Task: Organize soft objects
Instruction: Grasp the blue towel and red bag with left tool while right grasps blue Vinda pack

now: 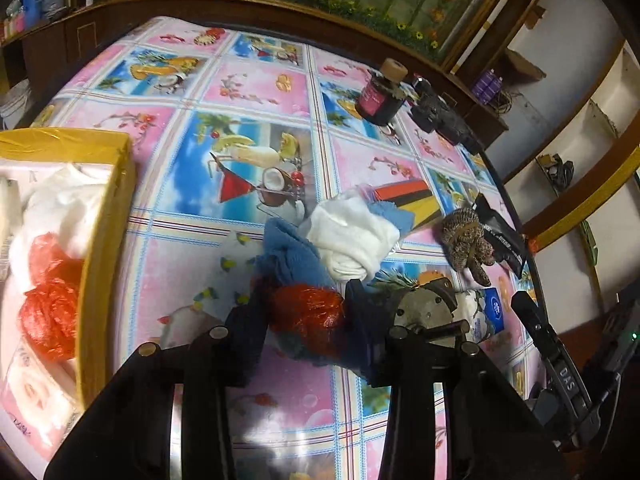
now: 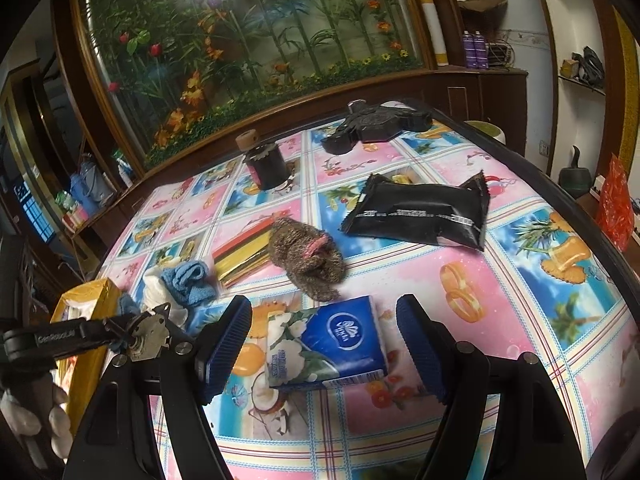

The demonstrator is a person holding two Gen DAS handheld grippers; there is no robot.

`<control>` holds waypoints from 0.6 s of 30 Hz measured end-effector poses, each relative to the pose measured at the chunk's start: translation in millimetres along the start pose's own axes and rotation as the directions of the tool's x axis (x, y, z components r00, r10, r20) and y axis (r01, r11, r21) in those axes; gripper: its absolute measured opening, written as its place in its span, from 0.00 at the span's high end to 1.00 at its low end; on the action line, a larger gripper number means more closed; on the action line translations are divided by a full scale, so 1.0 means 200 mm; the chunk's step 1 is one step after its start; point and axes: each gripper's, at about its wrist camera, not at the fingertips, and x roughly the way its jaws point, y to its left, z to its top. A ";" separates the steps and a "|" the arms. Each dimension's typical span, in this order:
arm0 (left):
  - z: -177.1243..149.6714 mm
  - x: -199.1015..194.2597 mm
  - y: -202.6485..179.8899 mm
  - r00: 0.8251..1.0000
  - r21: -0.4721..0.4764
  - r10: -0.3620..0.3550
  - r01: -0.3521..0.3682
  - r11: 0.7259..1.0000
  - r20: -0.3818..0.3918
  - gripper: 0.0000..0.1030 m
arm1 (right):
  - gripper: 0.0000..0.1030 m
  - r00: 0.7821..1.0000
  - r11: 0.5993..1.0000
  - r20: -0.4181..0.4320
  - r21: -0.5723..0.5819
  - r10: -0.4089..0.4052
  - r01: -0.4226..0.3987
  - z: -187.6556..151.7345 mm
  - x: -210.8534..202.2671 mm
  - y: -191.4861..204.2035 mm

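Between the blue pads of my left tool (image 1: 306, 320) sits a crumpled red plastic bag (image 1: 308, 314), pinched from both sides with the jaws closed onto it, just above the patterned cloth of the bench (image 1: 240, 92). Directly beyond that bag lie a blue cloth (image 1: 288, 252) and a white cloth (image 1: 352, 236), bunched together and touching. To the left of the tool stands a yellow box (image 1: 108, 240), already holding white stuffing and two more red bags (image 1: 50, 320). On my right side, the right tool (image 2: 324, 344) is spread wide, its two pads on either side of a blue tissue pack (image 2: 332, 348) that lies flat on the bench; neither pad touches it, and the gap on the right looks larger. Just past the pack lies a brown knitted glove (image 2: 308, 258), and beyond that to the right a black foil pouch (image 2: 420, 210). A striped red and gold packet (image 2: 240, 258) rests left of the glove. Farther back I see a dark jar (image 2: 266, 166) with a cork-coloured lid and a black device (image 2: 376, 124) near the far edge.
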 end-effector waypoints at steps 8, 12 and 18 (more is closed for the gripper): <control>-0.16 -0.31 0.03 0.993 0.038 -0.086 0.083 0.996 0.079 0.66 | 0.27 0.998 1.000 -0.057 0.005 -0.010 0.010 0.00 0.06 -0.01; -0.31 -0.40 0.05 0.991 0.064 -0.114 0.110 0.992 0.070 0.66 | 0.18 0.996 0.997 -0.064 -0.056 -0.059 0.056 0.00 0.11 0.05; -0.48 -0.46 0.08 0.990 0.053 -0.124 0.121 0.991 0.060 0.66 | 0.44 0.991 0.992 -0.128 -0.121 -0.047 0.031 -0.03 0.21 0.13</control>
